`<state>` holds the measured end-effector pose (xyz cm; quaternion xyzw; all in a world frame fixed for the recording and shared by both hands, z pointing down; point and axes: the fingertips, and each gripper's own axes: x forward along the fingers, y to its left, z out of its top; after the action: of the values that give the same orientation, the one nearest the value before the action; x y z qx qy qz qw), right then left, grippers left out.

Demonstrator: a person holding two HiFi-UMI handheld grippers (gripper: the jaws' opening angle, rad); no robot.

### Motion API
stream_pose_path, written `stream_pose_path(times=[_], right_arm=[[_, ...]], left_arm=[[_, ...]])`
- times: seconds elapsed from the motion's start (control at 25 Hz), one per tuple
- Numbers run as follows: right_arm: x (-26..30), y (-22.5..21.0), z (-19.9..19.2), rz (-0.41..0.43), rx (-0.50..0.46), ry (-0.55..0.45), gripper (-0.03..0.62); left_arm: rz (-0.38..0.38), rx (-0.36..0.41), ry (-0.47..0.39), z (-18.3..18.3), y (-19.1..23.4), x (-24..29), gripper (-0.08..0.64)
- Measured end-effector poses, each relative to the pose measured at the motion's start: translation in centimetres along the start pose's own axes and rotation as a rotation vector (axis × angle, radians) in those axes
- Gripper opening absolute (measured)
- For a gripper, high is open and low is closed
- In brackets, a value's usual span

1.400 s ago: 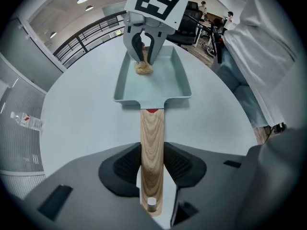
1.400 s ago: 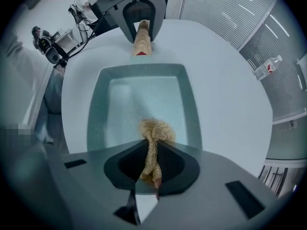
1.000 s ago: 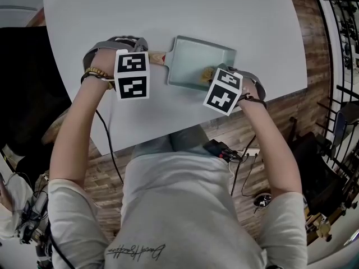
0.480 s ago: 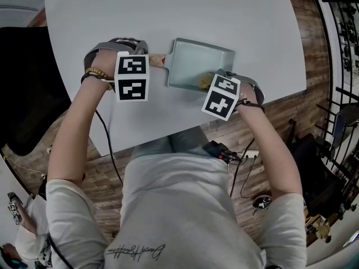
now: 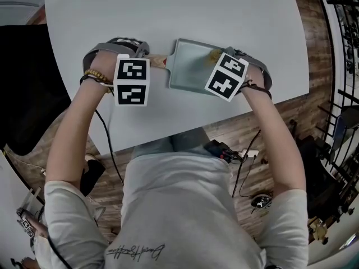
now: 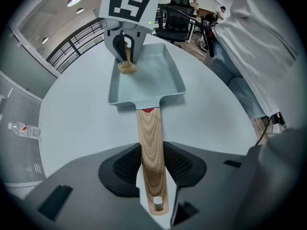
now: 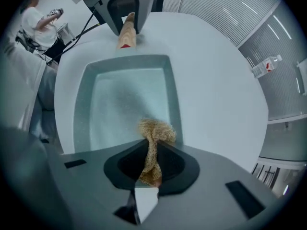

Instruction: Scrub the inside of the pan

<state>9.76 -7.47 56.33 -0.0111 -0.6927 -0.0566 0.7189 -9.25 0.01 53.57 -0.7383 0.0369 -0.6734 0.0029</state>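
A pale green rectangular pan (image 5: pixel 190 66) (image 6: pixel 146 78) (image 7: pixel 127 97) lies on the white round table (image 5: pixel 168 10). Its wooden handle (image 6: pixel 151 157) (image 5: pixel 159 60) (image 7: pixel 126 35) is clamped between the pads of my left gripper (image 6: pixel 152 164) (image 5: pixel 132 77). My right gripper (image 7: pixel 151 164) (image 5: pixel 227 72) is shut on a tan fibrous scrubber (image 7: pixel 153 138) (image 6: pixel 126 66) (image 5: pixel 214 54), whose tuft rests on the pan floor near the far wall, at the end away from the handle. Both grippers point down.
The table's near edge (image 5: pixel 185 129) runs just below the pan, with wooden floor and cables (image 5: pixel 241 161) beyond it. A plastic bottle (image 7: pixel 265 65) (image 6: pixel 21 129) lies on the floor past the table. Office chairs (image 6: pixel 180 23) stand in the background.
The right gripper has carried the scrubber from the pan's near wall across to its far wall. The left gripper and the handle have stayed put.
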Motion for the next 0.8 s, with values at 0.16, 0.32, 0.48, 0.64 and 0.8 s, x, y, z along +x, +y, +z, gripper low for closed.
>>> stream_pose_path(times=[0.16,0.32,0.48,0.64,0.8], right_arm=[[-0.09,-0.63,0.00,0.002,-0.002,0.004,0.069],[-0.07,-0.48,-0.10,-0.041,-0.015,-0.004,0.069],[-0.09,-0.32,0.12,-0.045,-0.016,-0.014,0.069],[-0.41,0.17,0.23,-0.054,-0.027,-0.030,0.067],[-0.52,0.11,0.18,-0.037,0.015,-0.061,0.067]], left_arm=[[0.003,-0.001,-0.001,0.14,0.11,-0.06,0.152],[-0.004,-0.013,-0.003,0.20,0.05,-0.07,0.152],[-0.010,-0.019,-0.004,0.05,0.02,0.00,0.152],[-0.009,-0.020,-0.005,0.09,0.11,-0.10,0.152],[-0.005,-0.012,-0.005,0.11,0.35,-0.07,0.152]])
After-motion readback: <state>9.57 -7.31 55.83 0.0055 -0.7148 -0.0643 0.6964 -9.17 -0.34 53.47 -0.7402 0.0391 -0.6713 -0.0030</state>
